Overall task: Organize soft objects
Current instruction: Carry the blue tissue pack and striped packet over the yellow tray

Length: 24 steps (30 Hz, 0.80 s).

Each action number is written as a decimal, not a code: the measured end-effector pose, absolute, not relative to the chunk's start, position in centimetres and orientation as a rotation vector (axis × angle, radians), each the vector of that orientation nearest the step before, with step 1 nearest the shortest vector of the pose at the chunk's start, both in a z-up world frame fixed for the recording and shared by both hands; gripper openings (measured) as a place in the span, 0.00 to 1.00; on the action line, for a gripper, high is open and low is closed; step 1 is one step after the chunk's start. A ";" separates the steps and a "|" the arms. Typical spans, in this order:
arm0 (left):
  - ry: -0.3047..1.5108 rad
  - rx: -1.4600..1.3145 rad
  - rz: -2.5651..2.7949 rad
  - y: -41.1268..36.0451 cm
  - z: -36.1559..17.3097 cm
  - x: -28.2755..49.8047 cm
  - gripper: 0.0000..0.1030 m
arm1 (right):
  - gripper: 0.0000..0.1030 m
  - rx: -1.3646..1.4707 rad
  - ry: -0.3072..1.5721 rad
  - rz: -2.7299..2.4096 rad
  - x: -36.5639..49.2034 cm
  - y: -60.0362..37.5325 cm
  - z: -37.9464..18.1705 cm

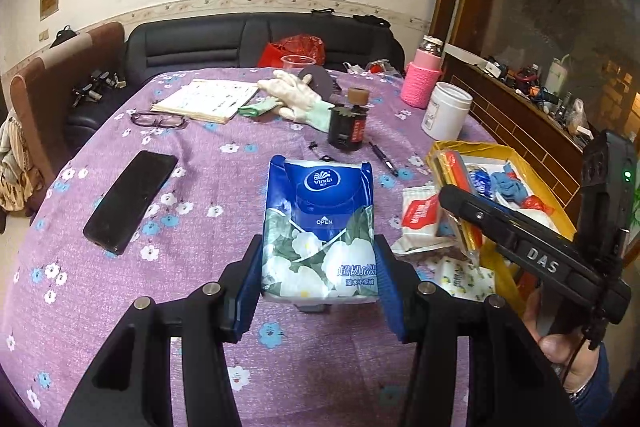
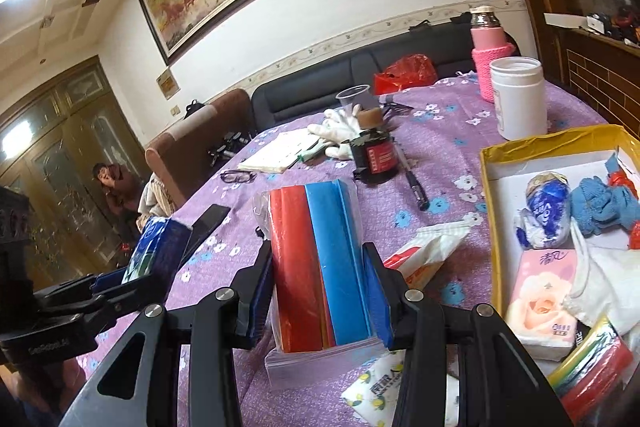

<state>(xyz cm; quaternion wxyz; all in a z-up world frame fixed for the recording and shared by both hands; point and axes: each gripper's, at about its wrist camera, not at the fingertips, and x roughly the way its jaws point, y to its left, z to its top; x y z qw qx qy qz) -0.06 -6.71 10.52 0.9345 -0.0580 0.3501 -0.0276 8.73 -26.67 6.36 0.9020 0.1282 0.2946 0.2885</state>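
Left gripper (image 1: 320,279): jaws closed narrow on a blue-and-white soft plastic tissue pack (image 1: 320,227), held above the purple flowered tablecloth (image 1: 200,187). Right gripper (image 2: 320,291): jaws clamped on a clear zip bag w/ folded red and blue sheets (image 2: 316,267), also held off the cloth, just left of the yellow cardboard box (image 2: 490,227).

Box contents: pink rose-print tissue pack (image 2: 544,303), crumpled blue-white wrapper (image 2: 546,207), blue knit cloth (image 2: 600,207).

Risks (judged):
- Zip bag film is slick; pads grip the sides only, so contents may slide out on tilt.
- Tissue pack is compressible; grip may loosen as it deforms.
- Both tools are near each other beside the box; collision possible if both go in together.
- Box is nearly full; new items may sit on the rim and fall.

Legible text: tissue pack "Vinda", "OPEN", part "Stron"; right tool body "DAS". Other labels: Chinese, too small to read.
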 end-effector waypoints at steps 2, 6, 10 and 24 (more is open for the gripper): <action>0.708 -0.115 -0.067 -7.2 10.9 -0.2 0.49 | 0.44 0.278 0.612 0.590 8.9 -27.0 6.4; 0.700 -0.099 -0.087 -8.4 11.6 -0.4 0.49 | 0.44 0.313 0.623 0.574 9.0 -27.9 6.8; 0.711 -0.105 -0.134 -10.1 12.3 0.3 0.49 | 0.44 0.333 0.599 0.544 8.8 -29.5 8.2; 0.758 -0.025 -0.323 -20.9 12.1 4.7 0.49 | 0.44 0.429 0.591 0.279 11.6 -43.2 10.2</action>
